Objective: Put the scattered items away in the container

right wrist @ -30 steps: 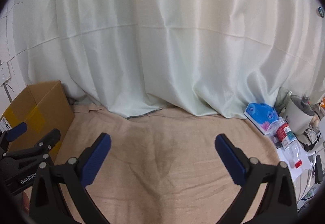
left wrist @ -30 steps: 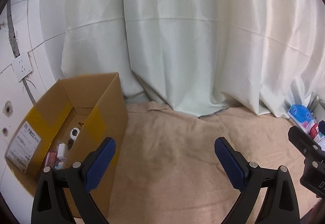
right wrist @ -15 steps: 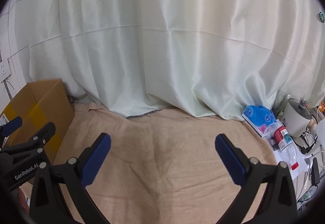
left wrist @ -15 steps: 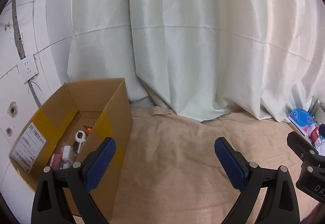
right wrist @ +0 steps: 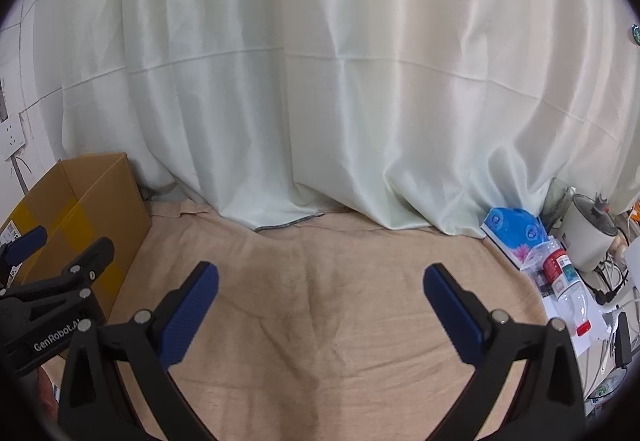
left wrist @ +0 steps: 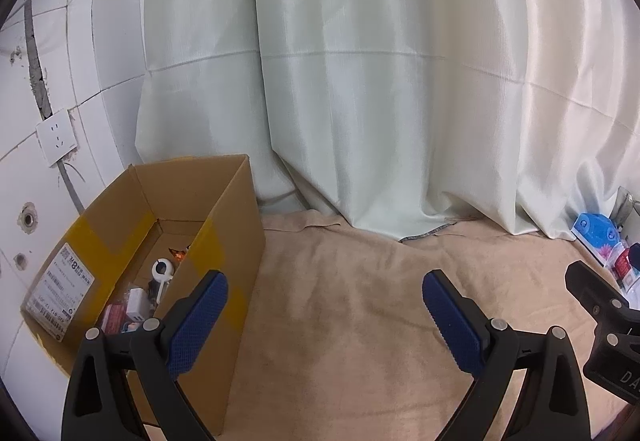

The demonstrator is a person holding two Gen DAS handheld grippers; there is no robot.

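Sitting at the left edge of the tan cloth [left wrist: 352, 321], against the tiled wall [left wrist: 60, 89], the cardboard box [left wrist: 224, 241] is open at the top. Only the left wrist view looks down into it: a white round-headed item [left wrist: 162, 270], a small white block [left wrist: 138, 299] and red packets [left wrist: 114, 319] lie on its floor, too small to name. The right wrist view shows just the box's outer side [right wrist: 100, 209]. The left gripper [left wrist: 324, 315] hangs with its blue pads wide apart and nothing between them, its left finger [left wrist: 198, 321] over the box's near wall. The right gripper [right wrist: 320, 307] is likewise spread and empty over bare cloth. Right of the cloth lie a blue pack [right wrist: 514, 227] and a clear bottle [right wrist: 560, 277]. A pale curtain [right wrist: 320, 81] closes the far edge.
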